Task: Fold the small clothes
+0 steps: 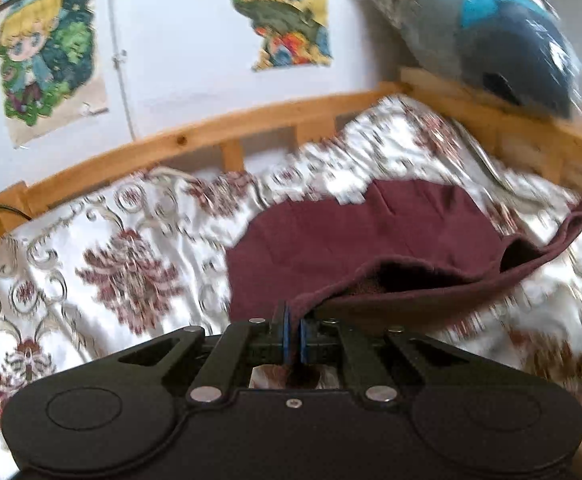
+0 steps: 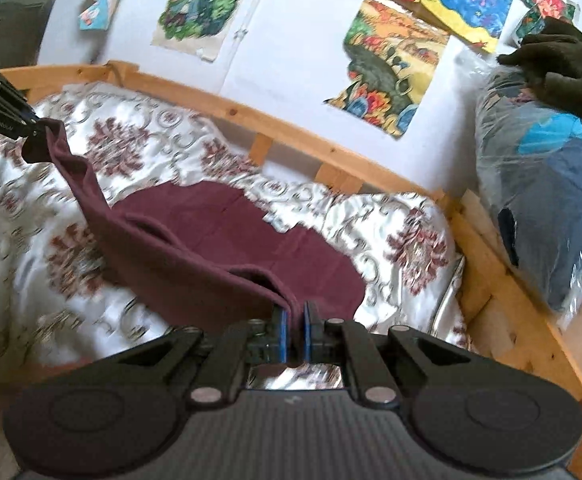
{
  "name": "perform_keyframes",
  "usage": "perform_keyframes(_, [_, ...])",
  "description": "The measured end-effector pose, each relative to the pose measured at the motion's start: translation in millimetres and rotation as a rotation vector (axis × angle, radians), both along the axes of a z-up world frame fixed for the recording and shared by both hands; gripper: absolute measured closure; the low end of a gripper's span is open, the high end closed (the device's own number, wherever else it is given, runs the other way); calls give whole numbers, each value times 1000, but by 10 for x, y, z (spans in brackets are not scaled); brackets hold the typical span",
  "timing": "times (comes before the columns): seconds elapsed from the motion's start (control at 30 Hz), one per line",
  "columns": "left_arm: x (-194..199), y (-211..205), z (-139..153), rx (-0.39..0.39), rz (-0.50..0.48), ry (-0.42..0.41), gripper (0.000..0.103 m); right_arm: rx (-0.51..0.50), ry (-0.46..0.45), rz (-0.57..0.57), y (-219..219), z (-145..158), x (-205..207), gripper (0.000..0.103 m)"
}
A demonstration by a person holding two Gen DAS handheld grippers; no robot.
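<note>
Both grippers had the maroon garment [image 2: 227, 240] pinched by its near edge, one corner each. The left gripper [image 1: 294, 330] was clamped tight on its corner, blue pads nearly together with just cloth between them, and the right gripper [image 2: 295, 330] was holding the other corner the same way. The held edge hung raised between the two, while the far half lay flat on the bedspread [image 1: 123, 248].

To do this fold well, they'd probably want to keep both corners level and the edge taut so it doesn't sag in the middle, then carry it over the flat part and line it up with the far hem before letting go. That satin looked slippery, so dragging could shift the lower half.

The surface was a bed with a white floral cover inside a pine bed frame [image 2: 291, 128]. Kids' drawings [image 2: 387, 76] were stuck on the white wall, and a plastic-wrapped bundle [image 2: 547, 200] sat on the frame's right end.
</note>
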State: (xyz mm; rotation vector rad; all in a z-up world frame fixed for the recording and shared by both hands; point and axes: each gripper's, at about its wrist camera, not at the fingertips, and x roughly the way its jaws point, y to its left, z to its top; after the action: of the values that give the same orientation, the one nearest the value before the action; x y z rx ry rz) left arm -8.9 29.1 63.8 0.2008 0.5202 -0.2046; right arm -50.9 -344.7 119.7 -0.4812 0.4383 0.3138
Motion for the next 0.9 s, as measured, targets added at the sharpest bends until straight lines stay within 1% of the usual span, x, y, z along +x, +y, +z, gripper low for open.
perform_keyframes(0.13, [511,-35,91,-14,57,-19,98,-3,-27,-20,5,-10,529,93])
perform_keyframes(0.23, [952,-105,125,17,86,-22,98,-2,-24,-43,13,-65,1045,93])
perform_keyframes(0.3, [1266,-140,119,39,100,-7,98,6,1,-57,34,-137,1366,93])
perform_keyframes(0.37, [1589,-173,86,47,116,25,98,18,23,-71,54,-222,1679,93])
perform_keyframes(0.5, [2200,-228,-63,80,146,89,98,13,78,-87,101,-438,2288,93])
perform_keyframes(0.6, [2589,-256,-220,89,162,138,98,3,112,-107,127,-623,2653,93])
perform_keyframes(0.77, [3044,-289,-525,99,180,209,98,-2,172,-141,148,-916,3084,93])
perform_keyframes(0.9, [3296,-270,-747,79,196,256,97,-4,202,-158,156,-1105,3246,93])
